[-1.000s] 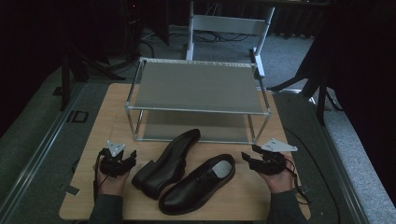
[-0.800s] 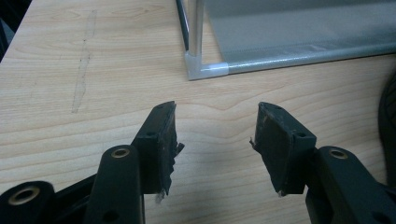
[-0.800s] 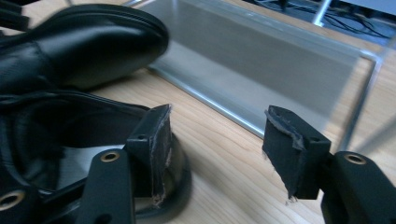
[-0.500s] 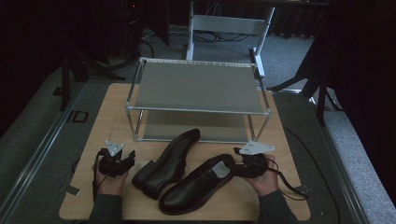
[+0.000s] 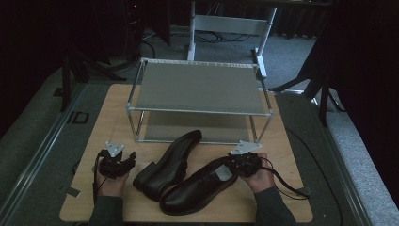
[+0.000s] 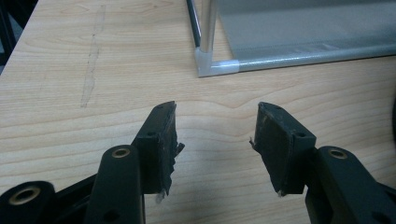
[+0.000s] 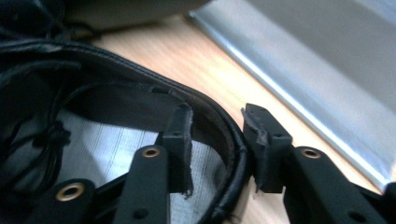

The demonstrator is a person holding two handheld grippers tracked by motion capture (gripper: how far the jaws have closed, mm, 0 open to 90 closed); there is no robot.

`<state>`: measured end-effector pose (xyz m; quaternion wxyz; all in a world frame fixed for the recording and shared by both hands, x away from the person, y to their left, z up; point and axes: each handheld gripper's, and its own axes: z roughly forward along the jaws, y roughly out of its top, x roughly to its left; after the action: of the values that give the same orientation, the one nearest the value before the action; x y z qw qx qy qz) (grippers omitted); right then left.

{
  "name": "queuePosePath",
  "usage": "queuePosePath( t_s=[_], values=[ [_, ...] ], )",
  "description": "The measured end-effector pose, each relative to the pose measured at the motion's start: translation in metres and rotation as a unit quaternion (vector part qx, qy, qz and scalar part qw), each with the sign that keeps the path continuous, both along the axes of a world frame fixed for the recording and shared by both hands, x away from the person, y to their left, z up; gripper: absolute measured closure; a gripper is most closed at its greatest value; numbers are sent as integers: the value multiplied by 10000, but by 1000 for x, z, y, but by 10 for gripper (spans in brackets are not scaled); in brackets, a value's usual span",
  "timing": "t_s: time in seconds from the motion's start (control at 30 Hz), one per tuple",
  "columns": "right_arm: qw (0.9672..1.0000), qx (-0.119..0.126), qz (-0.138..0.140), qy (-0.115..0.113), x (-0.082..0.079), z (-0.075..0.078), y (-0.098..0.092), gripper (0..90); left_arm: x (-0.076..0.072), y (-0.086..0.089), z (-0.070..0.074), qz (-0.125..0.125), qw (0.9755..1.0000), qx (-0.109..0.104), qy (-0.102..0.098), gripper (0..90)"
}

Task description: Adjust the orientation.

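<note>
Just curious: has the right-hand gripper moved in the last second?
Yes. The right gripper moved left, away from the table's right edge, to the upright shoe's heel rim.

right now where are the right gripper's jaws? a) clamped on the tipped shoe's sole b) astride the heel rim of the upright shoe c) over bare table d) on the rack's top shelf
b: in the right gripper view the right gripper has one jaw inside the shoe and one outside its heel rim, with a gap still showing at each side; the high view puts it at the same shoe's heel.
</note>
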<state>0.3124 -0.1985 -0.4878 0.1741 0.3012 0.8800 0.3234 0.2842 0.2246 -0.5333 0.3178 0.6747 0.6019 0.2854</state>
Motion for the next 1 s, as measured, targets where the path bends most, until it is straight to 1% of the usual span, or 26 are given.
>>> queuePosePath(
  t_s=[0.07,0.13,0.17,0.2,0.3,0.37,0.47,0.57,0.6,0.63,0.67,0.7,0.73,0.77,0.8,0.9,0.97,1.0],
  values=[
    [10000,27,-14,14,-6,0,-11,707,0,0,0,15,10000,-11,2,490],
    [9999,139,-37,56,-12,2,-22,710,0,0,0,14,10000,2,13,490],
    [9999,139,-37,56,-12,2,-22,710,0,0,0,14,10000,2,13,490],
    [9999,126,-53,26,-15,2,-27,714,0,0,-1,18,10000,7,12,490],
    [9998,-34,-182,-43,-23,3,-40,725,0,0,-1,32,10000,17,21,490],
    [9994,-114,-309,-62,-26,3,-48,729,0,1,-1,39,10000,18,22,490],
    [9976,-168,-661,-71,-29,4,-67,732,0,1,-1,49,10000,18,46,490],
    [9935,-138,-1126,-90,-31,4,-88,731,0,0,-1,42,10000,23,43,490],
    [9896,-72,-1436,-72,-31,4,-97,729,1,0,-1,30,10000,36,52,490],
    [9850,-2,-1724,-75,-32,3,-107,727,1,0,-2,29,10000,48,63,490],
    [9822,36,-1876,-60,-33,3,-113,720,1,0,-2,28,10000,57,73,490],
    [9812,117,-1926,-8,-35,3,-118,702,1,0,-2,41,9999,59,81,490],
    [9820,318,-1860,49,-38,4,-123,688,1,-1,-3,44,9999,59,86,490],
    [9822,385,-1835,114,-40,5,-125,682,1,-1,-3,42,9999,65,94,490],
    [9833,360,-1776,160,-42,5,-125,678,1,-1,-3,28,9999,68,102,490],
    [9858,208,-1662,104,-50,6,-123,666,2,-2,-3,21,9999,90,106,489],
    [9877,248,-1537,152,-54,8,-122,658,2,-2,-4,11,9999,104,118,489],
    [9898,310,-1368,231,-56,9,-121,661,2,-2,-4,4,9999,110,122,489]
  ],
)
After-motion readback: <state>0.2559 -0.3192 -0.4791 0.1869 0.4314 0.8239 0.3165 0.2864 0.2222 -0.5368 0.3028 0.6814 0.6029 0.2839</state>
